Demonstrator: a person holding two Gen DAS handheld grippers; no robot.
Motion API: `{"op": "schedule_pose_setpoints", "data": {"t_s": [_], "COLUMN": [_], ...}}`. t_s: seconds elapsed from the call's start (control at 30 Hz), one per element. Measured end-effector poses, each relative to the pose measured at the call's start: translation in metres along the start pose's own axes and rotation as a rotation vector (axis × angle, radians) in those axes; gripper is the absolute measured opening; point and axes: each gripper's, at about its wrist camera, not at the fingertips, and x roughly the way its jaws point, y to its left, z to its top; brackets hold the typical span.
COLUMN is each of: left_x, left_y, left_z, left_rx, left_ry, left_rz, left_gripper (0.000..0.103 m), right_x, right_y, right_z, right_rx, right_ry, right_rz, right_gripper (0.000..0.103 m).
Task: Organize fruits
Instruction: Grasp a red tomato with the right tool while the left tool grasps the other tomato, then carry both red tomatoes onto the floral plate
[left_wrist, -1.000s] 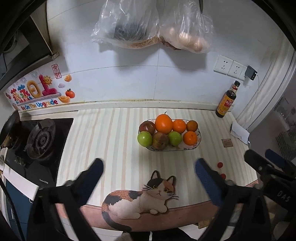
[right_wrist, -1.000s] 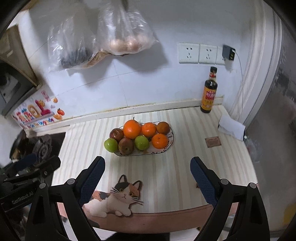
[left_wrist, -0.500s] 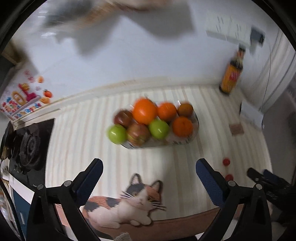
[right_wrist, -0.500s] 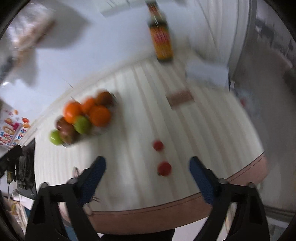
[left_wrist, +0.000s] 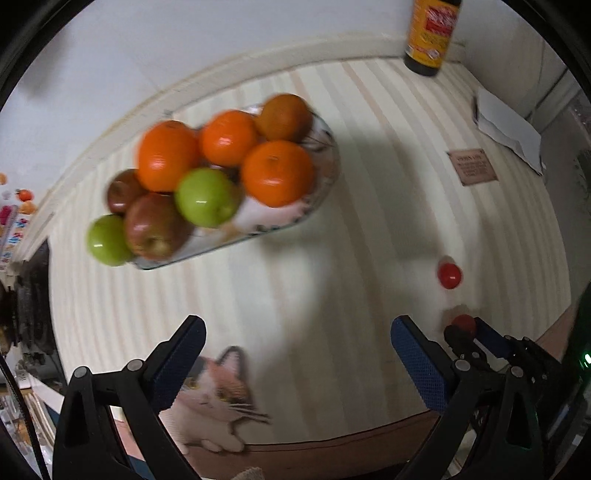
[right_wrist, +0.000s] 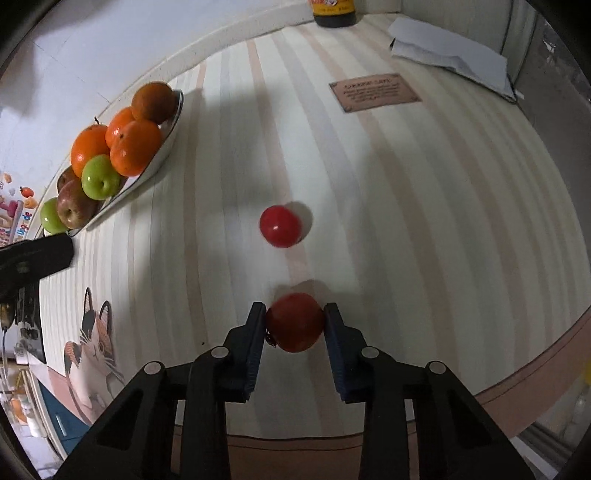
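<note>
Where the striped counter (right_wrist: 406, 184) meets the wall, a sauce bottle (left_wrist: 428, 37) is cut off at the top, its cap unseen. Left of it, the fruit dish (right_wrist: 166, 144) holds oranges and apples, slightly blurred. The left tool (left_wrist: 295, 358) hovers wide open over bare counter. The right tool (right_wrist: 295, 325) has just closed, its pads pressing a small red fruit (right_wrist: 295, 321) near the front edge; a second red fruit (right_wrist: 280, 226) lies just beyond.
</note>
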Motion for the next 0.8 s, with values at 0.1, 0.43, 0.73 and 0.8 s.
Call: {"op": "schedule_pose_setpoints", "data": {"t_s": [0.1, 0.43, 0.73, 0.8], "left_x": [0.01, 0.052, 0.062, 0.061], "left_y": [-0.024, -0.109, -0.13, -0.128], "left_z": [0.009, 0.032, 0.029, 0.029], "left_rx": [0.042, 0.194, 0.227, 0.212], "left_ry": [0.025, 0.102, 0.089, 0.086], "left_rz": [-0.048, -0.166, -0.179, -0.193], "left_gripper": [0.103, 0.063, 0.023, 0.023], "right_x": [-0.015, -0.033, -0.036, -0.038], "right_y": [-0.017, -0.084, -0.096, -0.093], "right_z": [0.003, 0.008, 0.008, 0.009], "right_rx": [0.047, 0.149, 0.18, 0.173], "right_ry": [-0.025, -0.048, -0.046, -0.051], "right_rz": [0.011, -0.042, -0.034, -0.033], "right_gripper": [0.034, 0.034, 0.034, 0.034]}}
